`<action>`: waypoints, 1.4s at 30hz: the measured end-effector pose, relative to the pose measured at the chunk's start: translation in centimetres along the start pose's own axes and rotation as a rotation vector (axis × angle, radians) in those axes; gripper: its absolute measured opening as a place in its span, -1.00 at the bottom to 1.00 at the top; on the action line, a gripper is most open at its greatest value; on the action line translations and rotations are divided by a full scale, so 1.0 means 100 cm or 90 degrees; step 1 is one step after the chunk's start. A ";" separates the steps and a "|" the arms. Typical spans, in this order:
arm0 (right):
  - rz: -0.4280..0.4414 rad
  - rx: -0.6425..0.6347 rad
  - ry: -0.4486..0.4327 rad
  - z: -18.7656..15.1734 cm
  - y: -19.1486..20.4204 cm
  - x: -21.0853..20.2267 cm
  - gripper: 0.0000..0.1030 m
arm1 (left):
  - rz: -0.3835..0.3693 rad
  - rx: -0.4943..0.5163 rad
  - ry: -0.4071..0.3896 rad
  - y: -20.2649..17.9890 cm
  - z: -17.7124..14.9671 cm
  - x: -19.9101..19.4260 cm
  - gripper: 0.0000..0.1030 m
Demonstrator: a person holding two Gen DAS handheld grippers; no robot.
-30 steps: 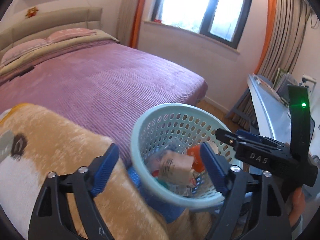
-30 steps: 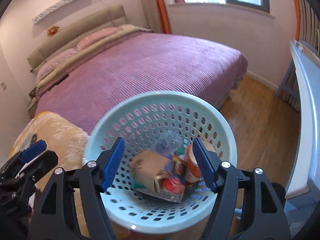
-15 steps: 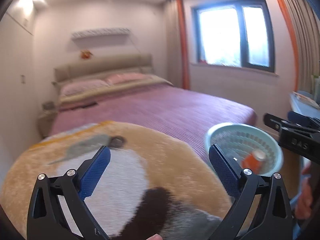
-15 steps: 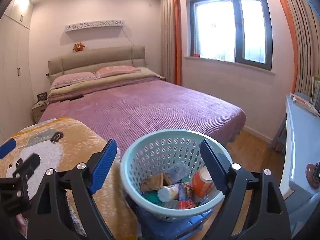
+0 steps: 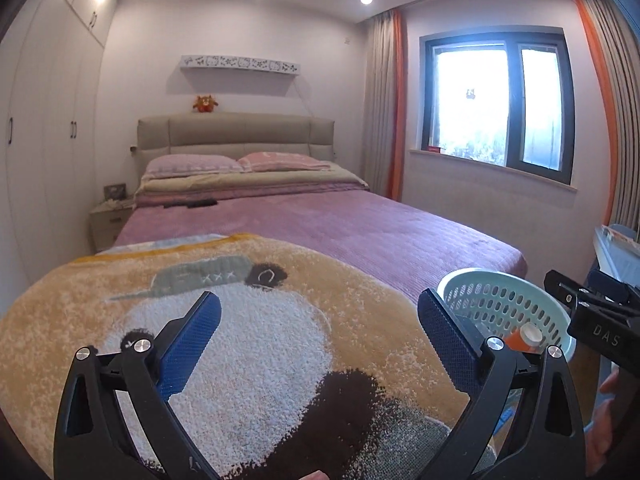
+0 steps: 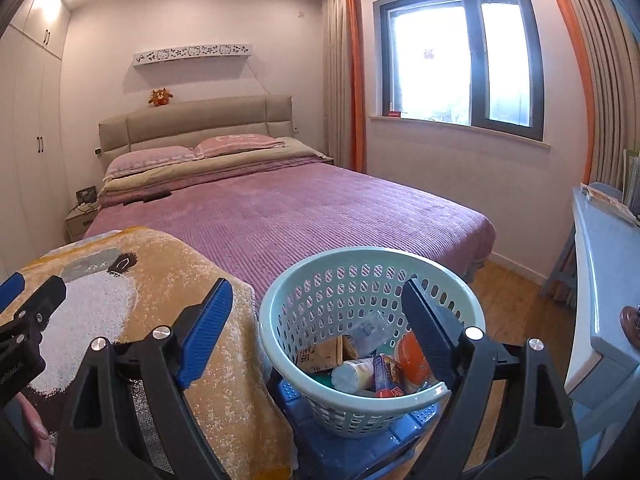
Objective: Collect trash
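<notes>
Left gripper (image 5: 318, 340) gaped wide, empty, above panda blanket (image 5: 248, 344). Right gripper (image 6: 316, 320) was wide open too, holding nothing, near trash-filled basket (image 6: 360, 400).

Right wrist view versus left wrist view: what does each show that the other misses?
Only the right wrist view looks down into the basket: a brown carton, a small red box and the blue stool beneath. Only the left shows the full panda blanket. Both share the bed, the orange container, the window, and open, empty grippers.
</notes>
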State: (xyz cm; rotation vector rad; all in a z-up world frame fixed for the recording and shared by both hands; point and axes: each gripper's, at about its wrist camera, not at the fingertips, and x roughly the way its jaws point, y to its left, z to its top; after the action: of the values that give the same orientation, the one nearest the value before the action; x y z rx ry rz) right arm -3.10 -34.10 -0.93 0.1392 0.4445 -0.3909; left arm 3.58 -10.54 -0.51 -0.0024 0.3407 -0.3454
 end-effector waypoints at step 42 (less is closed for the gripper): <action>0.017 -0.001 0.021 -0.004 -0.006 0.008 0.59 | 0.011 0.018 0.018 -0.010 0.001 0.001 0.85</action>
State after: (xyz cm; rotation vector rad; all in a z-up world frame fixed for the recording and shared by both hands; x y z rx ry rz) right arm -2.78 -34.85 -1.66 0.1495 0.4750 -0.3628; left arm 3.36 -11.54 -0.43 0.0340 0.3638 -0.3329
